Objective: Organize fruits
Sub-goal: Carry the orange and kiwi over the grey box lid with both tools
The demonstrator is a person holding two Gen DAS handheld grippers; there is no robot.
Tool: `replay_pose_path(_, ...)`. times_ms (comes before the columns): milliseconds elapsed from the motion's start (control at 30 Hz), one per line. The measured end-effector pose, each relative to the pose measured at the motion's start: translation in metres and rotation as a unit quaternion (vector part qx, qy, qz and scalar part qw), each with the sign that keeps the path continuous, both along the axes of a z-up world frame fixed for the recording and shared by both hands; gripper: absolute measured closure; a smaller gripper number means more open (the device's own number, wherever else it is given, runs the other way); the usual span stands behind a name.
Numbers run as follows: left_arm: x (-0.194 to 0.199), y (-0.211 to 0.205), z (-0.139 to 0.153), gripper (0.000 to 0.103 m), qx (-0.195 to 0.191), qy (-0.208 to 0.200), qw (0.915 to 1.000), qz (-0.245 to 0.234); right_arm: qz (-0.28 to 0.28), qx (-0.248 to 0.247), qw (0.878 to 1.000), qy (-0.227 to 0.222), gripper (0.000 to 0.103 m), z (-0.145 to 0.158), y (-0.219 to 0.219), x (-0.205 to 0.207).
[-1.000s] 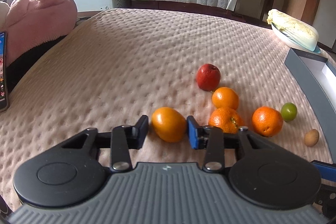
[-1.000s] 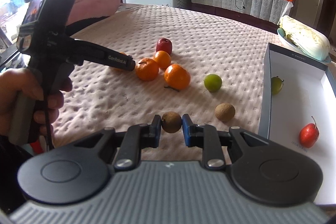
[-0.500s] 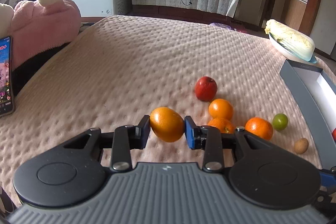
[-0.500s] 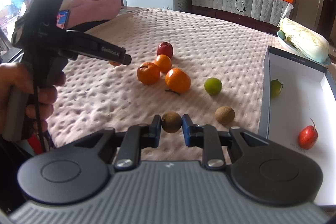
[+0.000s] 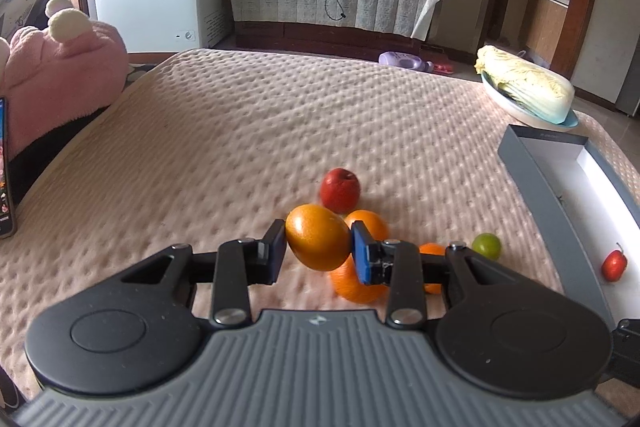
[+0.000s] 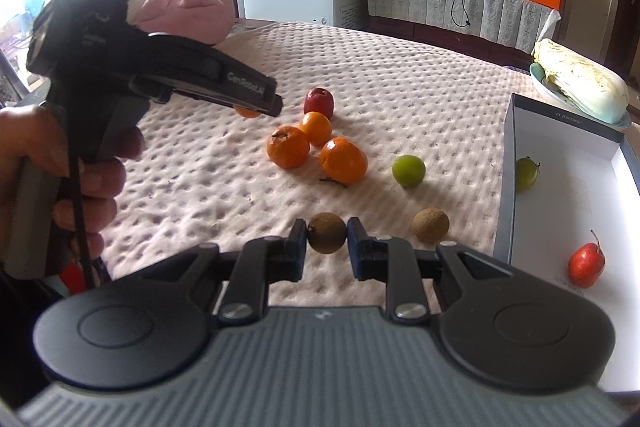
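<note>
My left gripper is shut on an orange and holds it above the bedspread. Below it lie a red apple, other oranges and a green lime. My right gripper is shut on a small brown fruit. A second brown fruit lies to its right. In the right wrist view the left gripper hangs above the oranges, apple and lime. The grey box holds a green fruit and a small red fruit.
A cabbage on a plate sits behind the box. A pink plush toy and a phone are at the left edge of the bed. A hand holds the left gripper.
My left gripper closed on the orange and lifted it off the bedspread, moving right toward the other fruit. My right gripper stayed shut on the brown fruit and rose slightly.
</note>
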State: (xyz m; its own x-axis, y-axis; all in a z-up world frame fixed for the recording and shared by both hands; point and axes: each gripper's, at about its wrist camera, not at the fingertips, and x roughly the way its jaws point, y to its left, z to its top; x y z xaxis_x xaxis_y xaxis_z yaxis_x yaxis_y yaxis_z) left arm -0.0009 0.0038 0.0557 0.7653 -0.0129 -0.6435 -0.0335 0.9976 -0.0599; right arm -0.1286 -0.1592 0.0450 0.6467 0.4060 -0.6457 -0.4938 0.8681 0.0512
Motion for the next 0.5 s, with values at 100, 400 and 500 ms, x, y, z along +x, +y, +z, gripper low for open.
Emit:
replay_pose_path(100,0.001,-0.009,0.002,0.063,0.003,-0.002,1.0,-0.006,-0.001,0.004,1.0,-0.004,0.079,0.003,-0.003,-0.001)
replay_pose_path(400,0.003,-0.034,0.007,0.063,-0.001,-0.005,0.9997,-0.024,-0.008,0.022,1.0,-0.019,0.079,0.015,-0.015,-0.006)
replay_pose_path(500,0.005,-0.042,0.007,0.063,-0.002,-0.007,0.9995,-0.03,-0.01,0.024,0.999,-0.02,0.079,0.018,-0.018,-0.007)
